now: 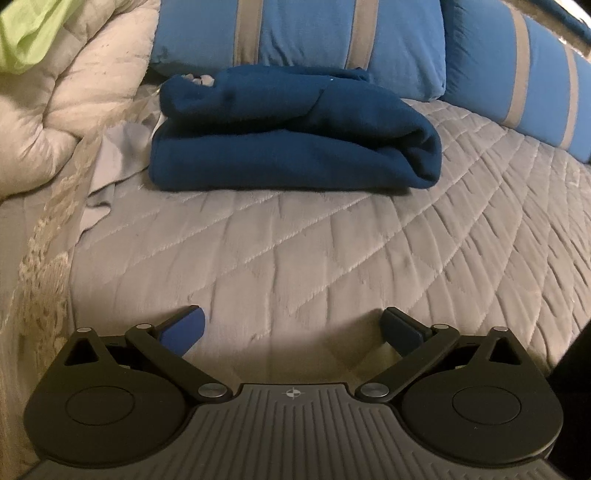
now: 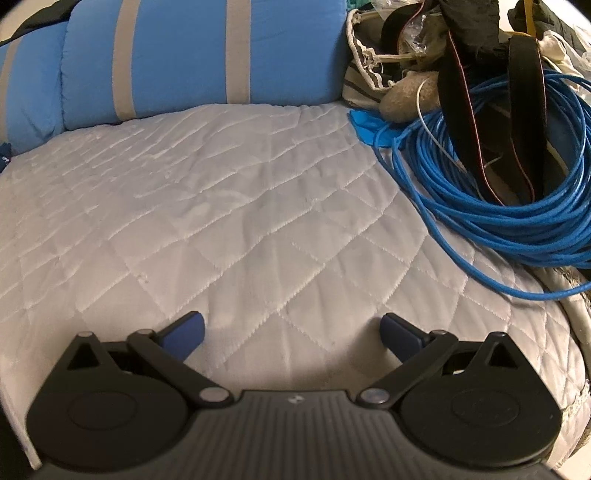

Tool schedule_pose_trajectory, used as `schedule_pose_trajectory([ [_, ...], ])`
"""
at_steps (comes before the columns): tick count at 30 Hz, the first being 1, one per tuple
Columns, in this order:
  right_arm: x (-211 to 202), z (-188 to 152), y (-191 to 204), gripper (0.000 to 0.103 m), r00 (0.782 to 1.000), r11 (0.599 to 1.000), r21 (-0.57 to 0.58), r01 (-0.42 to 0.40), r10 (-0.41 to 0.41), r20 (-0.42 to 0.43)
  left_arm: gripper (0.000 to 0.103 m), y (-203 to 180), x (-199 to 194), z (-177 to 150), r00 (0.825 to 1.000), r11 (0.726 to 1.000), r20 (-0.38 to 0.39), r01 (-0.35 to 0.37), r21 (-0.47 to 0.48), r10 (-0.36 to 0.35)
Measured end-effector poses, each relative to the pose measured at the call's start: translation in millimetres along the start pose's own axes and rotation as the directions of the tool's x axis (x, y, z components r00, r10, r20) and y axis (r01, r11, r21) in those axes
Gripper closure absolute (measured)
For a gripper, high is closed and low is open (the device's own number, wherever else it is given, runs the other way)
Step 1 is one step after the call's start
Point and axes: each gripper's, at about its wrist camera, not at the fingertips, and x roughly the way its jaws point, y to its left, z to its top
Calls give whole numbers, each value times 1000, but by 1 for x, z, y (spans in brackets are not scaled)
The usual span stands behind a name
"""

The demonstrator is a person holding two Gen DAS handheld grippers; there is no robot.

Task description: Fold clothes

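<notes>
A folded navy garment point(image 1: 291, 129) lies on the quilted grey bedspread point(image 1: 332, 251), against the blue striped pillows point(image 1: 303, 33) and well ahead of the left gripper point(image 1: 293, 328), jaws wide and empty. The right gripper point(image 2: 291, 332) (equally wide, holding nothing) hovers over bare quilt; coiled blue cable point(image 2: 498, 192) crowds the bedspread's right edge.

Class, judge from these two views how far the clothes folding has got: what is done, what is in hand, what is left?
Done: a dark blue garment lies folded on the quilted bedspread in front of the striped pillows. In hand: nothing; the left gripper and right gripper are both open and empty. Possibly left: a lime green cloth lies crumpled at the far left.
</notes>
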Motion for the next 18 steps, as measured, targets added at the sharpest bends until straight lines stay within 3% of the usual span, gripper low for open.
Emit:
schedule_pose_trajectory([
  [18,18,16,8,0,1000,1000,-7,23,-23,-6,0,-20,36,38,999,999,30,-36,25,35],
])
